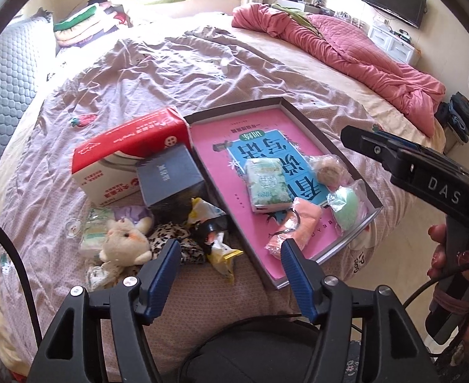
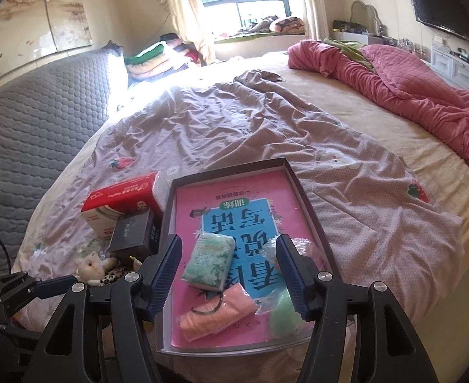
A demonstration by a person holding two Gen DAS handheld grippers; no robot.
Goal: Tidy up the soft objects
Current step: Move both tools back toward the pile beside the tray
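Observation:
A shallow box tray (image 1: 298,112) (image 2: 228,166) lined with a pink book lies on the bed. In it are a green tissue pack (image 1: 268,185) (image 2: 208,261), a pink cloth roll (image 1: 295,226) (image 2: 218,312), a bagged green sponge (image 1: 346,207) (image 2: 282,316) and a bagged beige puff (image 1: 328,169). Left of the tray lie a plush bunny (image 1: 125,242) (image 2: 90,266), a leopard cloth (image 1: 177,236) and a yellow wrapper (image 1: 224,258). My left gripper (image 1: 229,249) hovers open over that pile's right edge. My right gripper (image 2: 228,242) stands open above the tissue pack, not touching it.
A red tissue box (image 1: 129,146) (image 2: 119,198) and a dark box (image 1: 167,178) (image 2: 132,233) sit behind the pile. A rumpled pink quilt (image 1: 362,57) covers the bed's far right. A grey padded headboard (image 2: 42,121) is at left. A hand (image 1: 442,249) holds the right gripper's handle.

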